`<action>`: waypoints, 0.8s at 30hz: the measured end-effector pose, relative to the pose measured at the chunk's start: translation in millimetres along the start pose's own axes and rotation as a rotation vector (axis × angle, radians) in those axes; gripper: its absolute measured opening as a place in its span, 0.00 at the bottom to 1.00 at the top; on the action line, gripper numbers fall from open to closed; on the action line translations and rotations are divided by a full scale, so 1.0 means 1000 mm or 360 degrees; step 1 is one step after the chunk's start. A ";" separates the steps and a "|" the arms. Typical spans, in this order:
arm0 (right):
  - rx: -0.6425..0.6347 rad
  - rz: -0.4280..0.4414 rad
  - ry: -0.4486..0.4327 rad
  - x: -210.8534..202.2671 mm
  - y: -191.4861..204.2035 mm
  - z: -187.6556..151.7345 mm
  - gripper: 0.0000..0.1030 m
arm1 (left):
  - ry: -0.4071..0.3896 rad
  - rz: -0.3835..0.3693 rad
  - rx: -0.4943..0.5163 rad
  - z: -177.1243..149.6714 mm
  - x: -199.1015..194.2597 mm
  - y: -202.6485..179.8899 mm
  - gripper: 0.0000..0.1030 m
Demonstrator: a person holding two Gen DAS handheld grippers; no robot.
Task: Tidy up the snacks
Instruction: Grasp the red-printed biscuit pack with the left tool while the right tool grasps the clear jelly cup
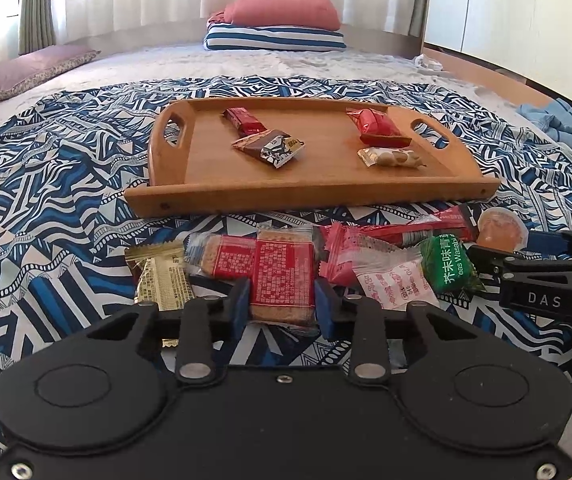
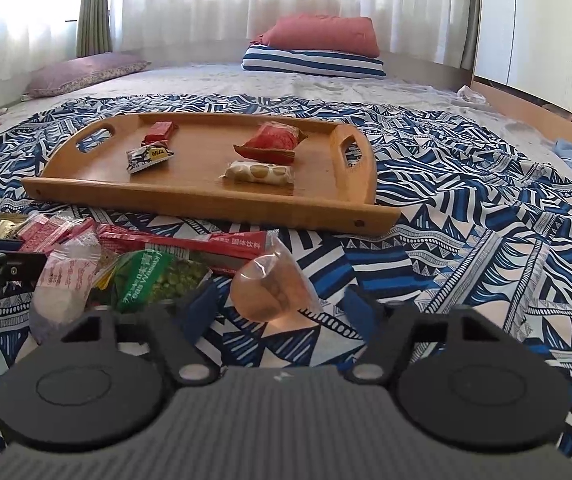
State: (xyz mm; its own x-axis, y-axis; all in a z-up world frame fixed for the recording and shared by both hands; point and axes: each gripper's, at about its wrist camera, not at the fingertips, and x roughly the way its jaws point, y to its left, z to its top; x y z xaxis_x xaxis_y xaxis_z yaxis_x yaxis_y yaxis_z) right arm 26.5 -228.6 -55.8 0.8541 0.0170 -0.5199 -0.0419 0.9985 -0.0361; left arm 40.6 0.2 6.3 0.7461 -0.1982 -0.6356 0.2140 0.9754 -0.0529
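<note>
A wooden tray [image 1: 190, 196] [image 2: 190, 204] lies on the bed with several snack packets in it. A heap of loose snacks lies in front of it. My left gripper [image 1: 282, 300] is shut on a red-labelled cracker packet [image 1: 282, 276] at the heap's left. My right gripper [image 2: 276, 300] is open, its blue pads either side of a clear jelly cup [image 2: 272, 288] at the heap's right end. The right gripper also shows in the left wrist view [image 1: 526, 256], beside the jelly cup [image 1: 500, 229]. A green wasabi-pea packet [image 1: 450, 264] [image 2: 158, 280] lies between the two grippers.
A blue-and-white patterned cloth [image 1: 46, 208] [image 2: 466, 240] covers the bed under the tray. Pillows are stacked at the far end [image 1: 278, 24] [image 2: 318, 48]. Blue clothes [image 1: 558, 120] lie at the right edge. A wooden bed frame [image 2: 526, 108] runs along the right.
</note>
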 end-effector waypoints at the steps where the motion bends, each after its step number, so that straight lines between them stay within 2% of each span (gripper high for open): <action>1: -0.0001 0.0003 -0.0003 -0.001 0.001 0.000 0.65 | 0.0000 0.0000 -0.0005 0.000 -0.001 0.000 0.31; 2: -0.0004 0.0007 -0.0005 -0.001 0.001 0.001 0.58 | 0.0000 -0.0001 -0.0009 0.001 -0.002 0.001 0.31; 5: -0.0024 0.0011 -0.0011 -0.003 0.004 0.002 0.48 | -0.0004 0.0003 -0.0013 0.002 -0.005 0.002 0.31; 16: -0.0016 -0.0009 -0.0046 -0.012 0.002 0.008 0.46 | -0.0011 0.0073 -0.0025 0.015 -0.013 0.004 0.31; 24: 0.0022 -0.0031 -0.0103 -0.021 -0.004 0.024 0.44 | -0.0027 0.0072 -0.0057 0.030 -0.017 0.009 0.31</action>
State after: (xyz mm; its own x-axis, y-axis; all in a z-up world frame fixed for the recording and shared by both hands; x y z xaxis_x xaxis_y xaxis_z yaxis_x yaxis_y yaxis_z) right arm 21.2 -231.5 -23.7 0.8865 0.0006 -0.4627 -0.0184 0.9993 -0.0338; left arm 49.1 8.9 39.6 0.7653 -0.1554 -0.6246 0.1574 0.9861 -0.0525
